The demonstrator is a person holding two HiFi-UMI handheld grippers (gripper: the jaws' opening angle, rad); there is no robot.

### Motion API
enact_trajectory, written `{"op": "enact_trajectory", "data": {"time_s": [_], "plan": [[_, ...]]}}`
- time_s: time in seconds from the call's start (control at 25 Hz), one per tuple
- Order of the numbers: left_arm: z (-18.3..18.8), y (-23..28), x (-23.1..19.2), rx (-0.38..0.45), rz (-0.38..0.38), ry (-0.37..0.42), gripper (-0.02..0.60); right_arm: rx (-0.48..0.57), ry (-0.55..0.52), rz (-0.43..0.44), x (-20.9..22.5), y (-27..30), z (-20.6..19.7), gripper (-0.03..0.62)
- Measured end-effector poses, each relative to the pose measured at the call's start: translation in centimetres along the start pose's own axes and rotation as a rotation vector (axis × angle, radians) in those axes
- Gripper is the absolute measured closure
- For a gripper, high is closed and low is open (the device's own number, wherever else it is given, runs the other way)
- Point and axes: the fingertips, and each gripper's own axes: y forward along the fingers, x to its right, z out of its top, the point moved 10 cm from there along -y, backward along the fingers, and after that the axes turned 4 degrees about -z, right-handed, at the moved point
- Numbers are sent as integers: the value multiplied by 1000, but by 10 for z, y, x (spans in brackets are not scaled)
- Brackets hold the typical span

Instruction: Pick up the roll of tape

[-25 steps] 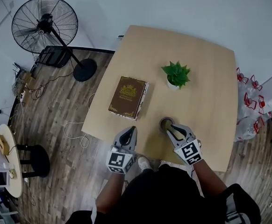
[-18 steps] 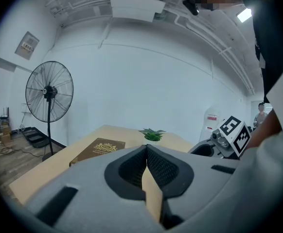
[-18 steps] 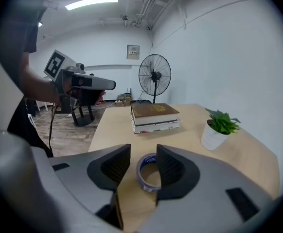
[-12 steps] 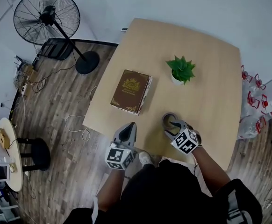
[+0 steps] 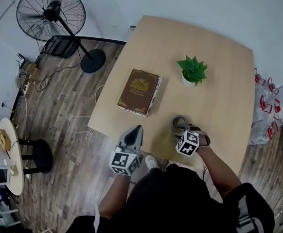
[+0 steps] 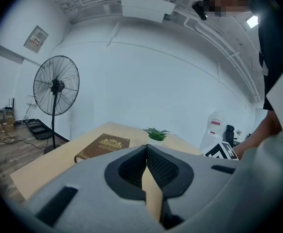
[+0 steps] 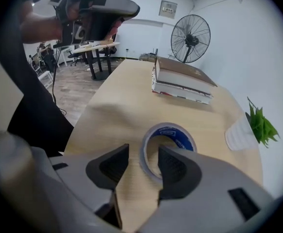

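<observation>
At the near edge of the bench (image 5: 219, 81), the left tool (image 5: 133, 131) hangs clenched on nothing, with its jaws pressed together and pointing across the bench toward the book (image 5: 139, 91) at its 12 o'clock. The roll of tape (image 7: 176, 132) lies at about 3 o'clock from that tool, at 5 o'clock from the book and at 6 o'clock from the small potted plant (image 5: 192, 71). It rests flat on the bench with its hole facing straight up. Being a ring, it has no long axis, only this upright one. It is probably light and stiff, a wound band whose smooth outer face may slip under a loose pinch. The likeliest hold is across the near wall, with one jaw inside the hole and one outside. The right tool (image 7: 142, 152) stands over it, tipped steeply down. It is released, its jaws have just been opening, and they are now wide apart. They straddle the roll's near wall, and neither pad presses on it yet.
</observation>
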Motion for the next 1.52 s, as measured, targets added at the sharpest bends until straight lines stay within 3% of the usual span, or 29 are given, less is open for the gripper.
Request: {"op": "enact_trajectory", "data": {"time_s": [0.24,0.64,1.12,1.52], "plan": [[1,-8,-2,3,10,3,578,-69,-91,3,-3,12,2,423],[2,-17,-3,14,36,8,578,-109,-180,-24,-8,13,10,525],[2,-23,4,18,40,19,578,-110,-192,-49,-13,7,7,546],[3,-24,15,26,20,31,578,-21,-146,-173,-9,-25,12,551]]}}
